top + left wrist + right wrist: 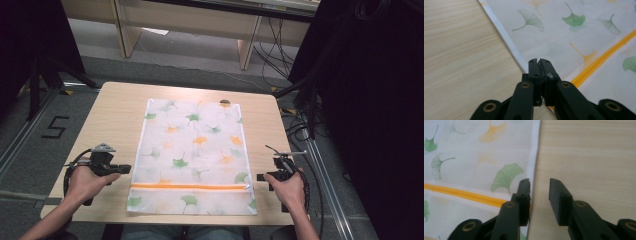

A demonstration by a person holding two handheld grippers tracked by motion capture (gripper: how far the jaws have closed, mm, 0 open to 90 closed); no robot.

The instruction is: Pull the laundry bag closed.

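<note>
Left gripper (539,60) rests low on the light wooden table (115,115), just beside the left edge of the white mesh laundry bag printed with green and orange ginkgo leaves (192,150). In the left gripper view its jaws are clenched together with nothing visibly between them; the tips sit at the bag's white border, close to the left end of the orange zipper (190,187). This placement suggests a position ready to pin or take that edge.

The bag lies flat and spread out at the centre of the table, its zipper running left to right across the near portion. Lying flat, it offers both side edges to the grippers.

Right gripper (539,181) sits just beside the bag's right edge, level with the zipper's right end. Its jaws are released and wide apart, empty; one jaw overlaps the white border, the other stands over bare wood. This likely prepares a grasp on that edge.
</note>
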